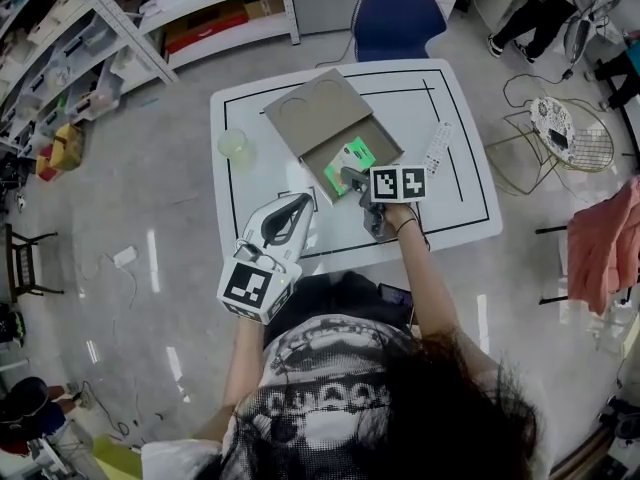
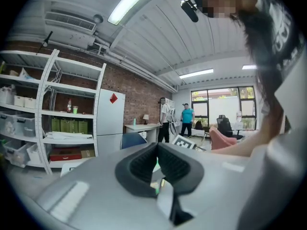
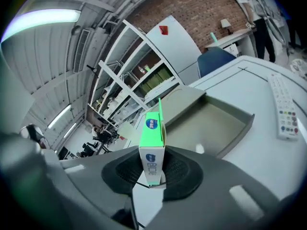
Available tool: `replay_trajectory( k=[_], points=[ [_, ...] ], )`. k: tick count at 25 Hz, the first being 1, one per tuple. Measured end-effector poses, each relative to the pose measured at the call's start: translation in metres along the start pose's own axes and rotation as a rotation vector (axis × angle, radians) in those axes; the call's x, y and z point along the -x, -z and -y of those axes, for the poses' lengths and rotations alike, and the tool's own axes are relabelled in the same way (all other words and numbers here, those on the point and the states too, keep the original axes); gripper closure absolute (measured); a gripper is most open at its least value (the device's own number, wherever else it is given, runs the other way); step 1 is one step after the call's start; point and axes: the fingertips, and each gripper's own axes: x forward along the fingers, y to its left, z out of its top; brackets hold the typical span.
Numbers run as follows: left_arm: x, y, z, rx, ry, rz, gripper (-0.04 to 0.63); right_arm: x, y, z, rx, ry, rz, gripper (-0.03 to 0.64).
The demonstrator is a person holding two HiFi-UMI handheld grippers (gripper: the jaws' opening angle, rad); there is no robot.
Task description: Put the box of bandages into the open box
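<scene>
The bandage box (image 1: 350, 156), green and white, is clamped upright in my right gripper (image 1: 356, 179), which is shut on it. In the right gripper view the bandage box (image 3: 152, 147) stands between the dark pads (image 3: 180, 169) of that gripper (image 3: 152, 175). Just beyond it lies the open box (image 3: 211, 123). From the head view, the open box (image 1: 385, 148) is a shallow grey-brown cardboard tray with its lid folded back, and the bandage box hangs over its near corner. My left gripper (image 1: 298, 206) is raised at the table's front edge, shut and empty (image 2: 157, 169).
A white remote control (image 1: 438, 148) lies right of the open box. A pale round cup (image 1: 233, 146) stands at the table's left side. Behind the table (image 1: 470, 218) is a blue chair (image 1: 398, 18). To the right is a wire stool (image 1: 560, 138), and shelving runs along the left.
</scene>
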Motion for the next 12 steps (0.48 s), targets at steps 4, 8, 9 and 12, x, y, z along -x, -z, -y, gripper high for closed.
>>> replay_trajectory(
  k=[4, 8, 9, 12],
  points=[
    [0.006, 0.001, -0.014, 0.008, -0.007, 0.005, 0.595, -0.027, 0.003, 0.015, -0.095, 0.022, -0.065, 0.517],
    [0.009, 0.002, -0.024, 0.016, -0.016, 0.01, 0.595, -0.044, 0.0, 0.028, -0.133, 0.068, -0.101, 0.517],
    [0.009, 0.002, -0.026, 0.018, -0.017, 0.012, 0.595, -0.047, -0.001, 0.03, -0.139, 0.074, -0.109, 0.517],
    [0.012, 0.003, -0.032, 0.026, -0.018, 0.014, 0.595, -0.055, -0.003, 0.03, -0.169, 0.075, -0.127, 0.517]
  ],
)
